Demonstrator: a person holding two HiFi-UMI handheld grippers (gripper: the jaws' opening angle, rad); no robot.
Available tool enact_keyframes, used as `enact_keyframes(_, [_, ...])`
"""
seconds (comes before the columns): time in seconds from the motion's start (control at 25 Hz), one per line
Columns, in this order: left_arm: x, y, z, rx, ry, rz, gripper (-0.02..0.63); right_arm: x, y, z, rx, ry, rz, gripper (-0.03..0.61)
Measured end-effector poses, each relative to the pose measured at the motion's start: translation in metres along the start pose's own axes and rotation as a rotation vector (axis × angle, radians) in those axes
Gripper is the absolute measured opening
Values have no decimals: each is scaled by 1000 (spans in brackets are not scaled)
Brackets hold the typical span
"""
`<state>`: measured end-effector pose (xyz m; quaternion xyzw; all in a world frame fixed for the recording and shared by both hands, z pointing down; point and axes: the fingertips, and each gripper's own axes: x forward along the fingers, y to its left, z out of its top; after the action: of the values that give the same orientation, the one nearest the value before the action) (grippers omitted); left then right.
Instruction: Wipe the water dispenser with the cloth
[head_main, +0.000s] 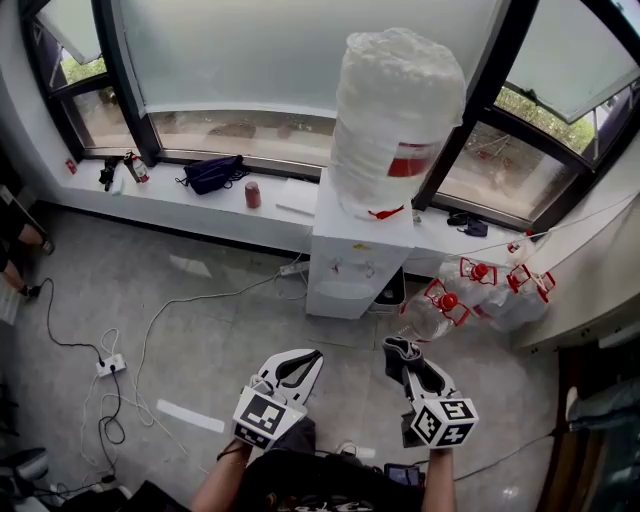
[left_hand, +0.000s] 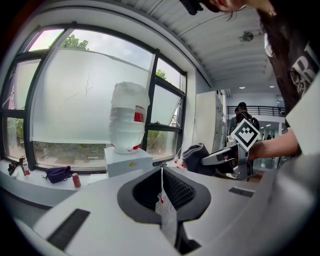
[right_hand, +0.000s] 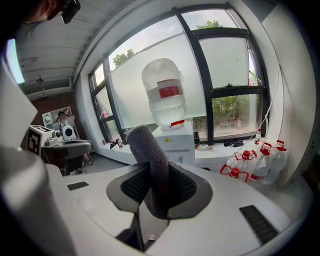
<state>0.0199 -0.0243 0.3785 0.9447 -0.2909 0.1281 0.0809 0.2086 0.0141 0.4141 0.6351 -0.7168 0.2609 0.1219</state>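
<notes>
Grey cloth (right_hand: 148, 145) is sitting clamped between the jaws of the right claw (head_main: 398, 352), its rolled end sticking up beyond the tips. The left claw (left_hand: 161, 171) is holding nothing, its jaws pressing together along a thin seam. Both claws are hovering side by side above the floor (head_main: 200, 340), pointing towards the white water dispenser (head_main: 358, 262), which is standing well apart from them against the window ledge (head_main: 180, 205). A large inverted bottle (head_main: 395, 120) is resting on top of the dispenser. Clear jugs with red caps (head_main: 470, 292) are sitting on the floor just to the dispenser's right, and a white cable (head_main: 190, 305) is trailing across the floor to its left.
</notes>
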Motion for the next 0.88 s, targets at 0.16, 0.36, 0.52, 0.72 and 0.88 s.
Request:
enact_keyframes(0.16, [-3,-46,16,11,-27,7,18,-41,-20,-6,7,-25,9,106])
enact_keyframes(0.36, [-15,-110,11,-8,-17,20,20,-92,-41,-25,16,-54,21,106])
enact_keyframes(0.52, [-25,-164,9,-35,-31,15,20,-132,-57,-39,17,-73,39,106])
enact_keyframes(0.72, [-34,-213,11,-10,-23,14,20,-171,-73,-50,2,-90,49,106])
enact_keyframes(0.88, [-35,-246,11,12,-24,-2,20,-196,-89,-61,5,-104,45,106])
